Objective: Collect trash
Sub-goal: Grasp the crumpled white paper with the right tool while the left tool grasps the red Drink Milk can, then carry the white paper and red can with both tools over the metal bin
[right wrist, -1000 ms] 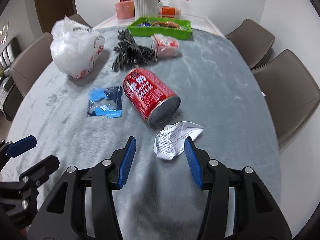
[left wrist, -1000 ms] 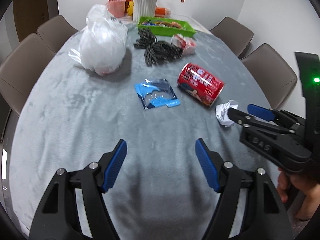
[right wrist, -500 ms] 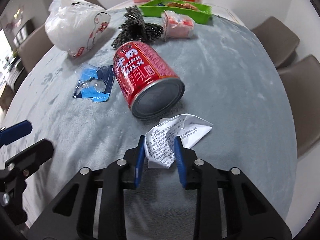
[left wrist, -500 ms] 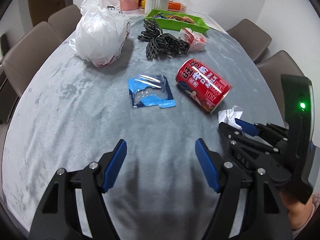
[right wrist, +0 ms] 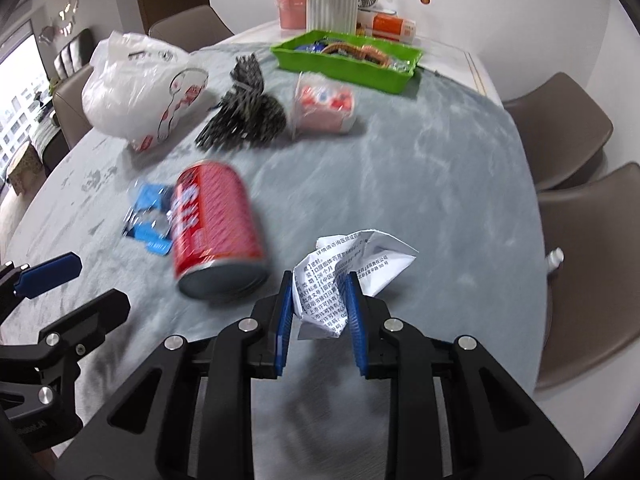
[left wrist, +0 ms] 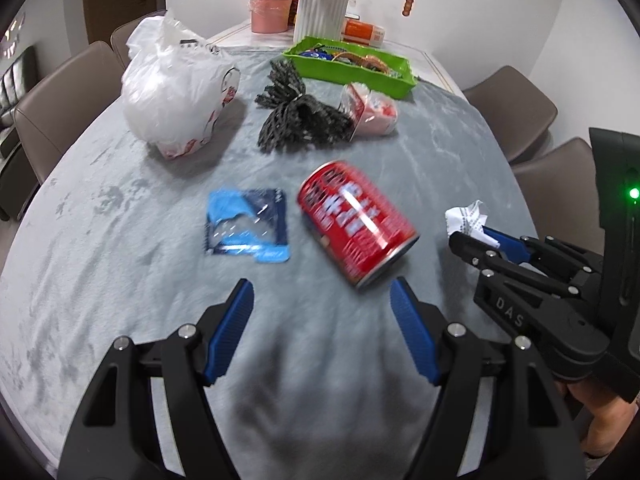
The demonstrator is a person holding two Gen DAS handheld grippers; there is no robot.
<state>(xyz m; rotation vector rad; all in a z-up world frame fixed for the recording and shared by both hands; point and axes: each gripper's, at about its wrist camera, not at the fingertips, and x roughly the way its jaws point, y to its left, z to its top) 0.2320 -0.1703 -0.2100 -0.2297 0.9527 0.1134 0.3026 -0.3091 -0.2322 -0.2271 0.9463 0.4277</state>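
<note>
My right gripper (right wrist: 318, 304) is shut on a crumpled printed paper (right wrist: 352, 264) and holds it above the grey tablecloth; it also shows in the left wrist view (left wrist: 466, 218). A red can (left wrist: 354, 226) lies on its side just left of it, also in the right wrist view (right wrist: 216, 228). A blue plastic wrapper (left wrist: 248, 226) lies left of the can. My left gripper (left wrist: 322, 322) is open and empty, near the can's open end. A white plastic bag (left wrist: 174, 92) sits at the far left.
A black bundle of cord (left wrist: 296, 118) and a pink packet (left wrist: 370, 110) lie beyond the can. A green tray (left wrist: 352, 66) with items and a white vase (left wrist: 322, 10) stand at the far end. Brown chairs (right wrist: 560, 128) ring the table.
My right gripper closed on the crumpled paper and lifted it off the cloth. The left gripper moved forward toward the can. The can looks blurred.
</note>
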